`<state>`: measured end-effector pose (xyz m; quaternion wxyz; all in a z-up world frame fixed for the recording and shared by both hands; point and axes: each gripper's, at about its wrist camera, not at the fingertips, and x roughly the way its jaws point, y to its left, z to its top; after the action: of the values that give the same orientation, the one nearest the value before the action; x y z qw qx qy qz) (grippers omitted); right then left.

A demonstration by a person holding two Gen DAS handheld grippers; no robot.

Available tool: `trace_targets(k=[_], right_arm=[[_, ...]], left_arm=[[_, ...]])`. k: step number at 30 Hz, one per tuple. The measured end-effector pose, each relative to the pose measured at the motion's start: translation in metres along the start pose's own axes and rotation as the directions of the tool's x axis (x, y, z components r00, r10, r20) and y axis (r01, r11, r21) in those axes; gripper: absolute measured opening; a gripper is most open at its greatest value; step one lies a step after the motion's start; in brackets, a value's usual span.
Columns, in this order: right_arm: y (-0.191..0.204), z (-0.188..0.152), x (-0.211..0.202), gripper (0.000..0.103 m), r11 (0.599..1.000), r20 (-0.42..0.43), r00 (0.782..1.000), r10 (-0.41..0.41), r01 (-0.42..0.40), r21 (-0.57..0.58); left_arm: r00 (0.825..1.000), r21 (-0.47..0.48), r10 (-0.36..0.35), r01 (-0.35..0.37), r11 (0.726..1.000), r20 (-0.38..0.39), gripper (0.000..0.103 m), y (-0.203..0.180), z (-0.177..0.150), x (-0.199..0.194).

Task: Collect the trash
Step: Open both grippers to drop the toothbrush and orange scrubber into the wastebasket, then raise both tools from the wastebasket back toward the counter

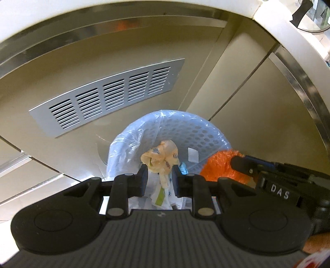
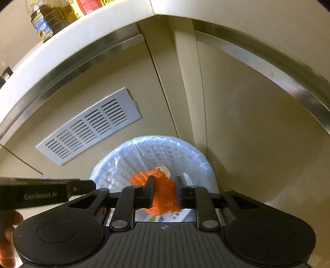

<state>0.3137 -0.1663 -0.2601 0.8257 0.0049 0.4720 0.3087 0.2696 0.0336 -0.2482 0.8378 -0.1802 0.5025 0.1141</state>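
A crumpled beige wrapper [image 1: 159, 157] is clamped between the narrowed jaws of the left gripper [image 1: 158, 171], with its bulk bunched above the fingertips and a thin tail hanging down between the fingers. The wrapper is held over the open mouth of the bin [image 1: 204, 134], a white perforated basket lined with a clear bluish bag [image 1: 123, 142]. Paper scraps [image 1: 163, 195] with printing are seen below the wrapper, inside the bin.

An orange wad [image 2: 163, 191] of crinkled plastic is pinched in the right gripper [image 2: 165, 183], whose jaws are closed in on it from both sides. The wad is likewise held above the bin [image 2: 206, 162], near its front. In the left wrist view the same wad [image 1: 218, 167] is seen at the right side of the bin, with the right gripper [image 1: 243, 165] reaching in from the right. In the right wrist view the left gripper [image 2: 82, 185] is seen entering from the left, level with the bin's rim; its jaws cannot be judged from there. The two grippers are side by side, near each other but apart.

The bin is set on the floor in a corner of beige cabinet fronts [image 2: 127, 82]. A grey vent grille [image 2: 90, 125] is fixed to the left panel, above and left of the bin. A white counter edge [image 2: 86, 20] runs overhead, and bottles [image 2: 45, 18] are seen standing on it.
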Motion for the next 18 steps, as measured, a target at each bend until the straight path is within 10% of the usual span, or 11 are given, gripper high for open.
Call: trace_targets(k=[3,18], right_arm=[[0.002,0.003,-0.003,0.059,1.000,0.026,1.000,-0.003,0.003,0.007],[0.015,-0.006,-0.042,0.069,0.998,-0.026,0.999,0.046,-0.047,-0.051]], left_arm=[[1.000,-0.004,0.006,-0.006,1.000,0.005,0.022,0.001,-0.002,-0.006],[0.999,-0.031,0.034,-0.032,0.999,0.041,0.036,-0.011,-0.017,-0.048]])
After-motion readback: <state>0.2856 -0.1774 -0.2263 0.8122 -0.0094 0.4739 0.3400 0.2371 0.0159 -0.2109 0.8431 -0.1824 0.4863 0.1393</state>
